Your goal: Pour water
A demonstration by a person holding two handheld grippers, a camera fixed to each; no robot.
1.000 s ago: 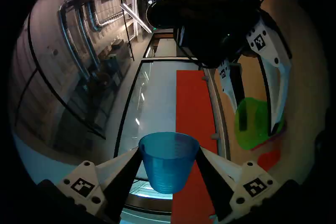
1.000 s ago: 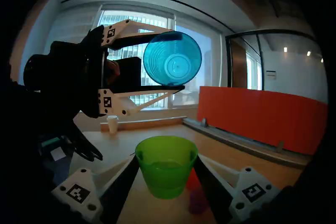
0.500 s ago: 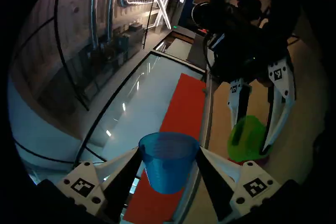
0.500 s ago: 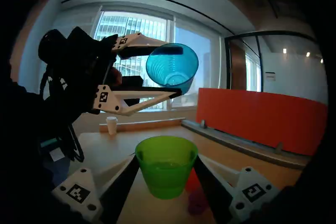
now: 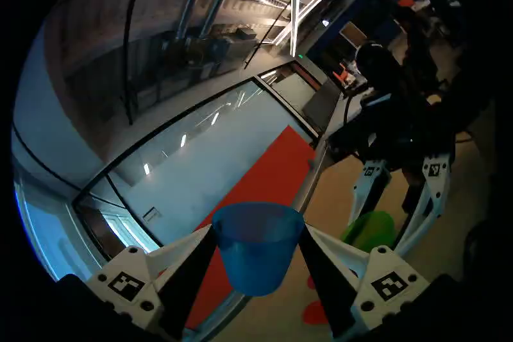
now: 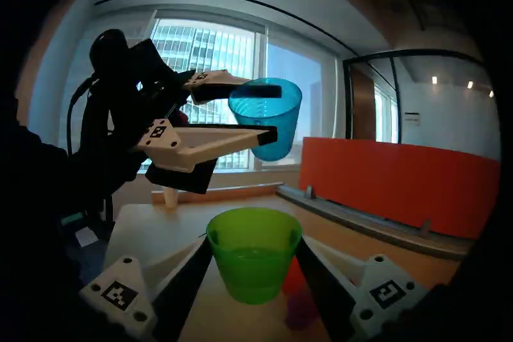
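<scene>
My left gripper (image 5: 258, 258) is shut on a translucent blue cup (image 5: 258, 253). In the right gripper view that blue cup (image 6: 268, 116) hangs nearly upright, high above the table, with the left gripper (image 6: 263, 114) clamped on it from the left. My right gripper (image 6: 254, 268) is shut on a green cup (image 6: 254, 260) with some water in it, held low over the wooden table (image 6: 154, 236). The left gripper view shows the green cup (image 5: 370, 231) down to the right between the right gripper's white fingers (image 5: 426, 210).
An orange partition (image 6: 404, 181) runs along the table's right side, with a metal rail at its foot. A small white cup (image 6: 169, 196) stands by the window sill at the back. A red and a purple object (image 6: 300, 300) lie on the table under the green cup. A person's dark sleeve is at left.
The left gripper has rolled the blue cup back from lying on its side, bottom toward the right camera, to nearly upright. The right gripper and green cup have stayed still.
</scene>
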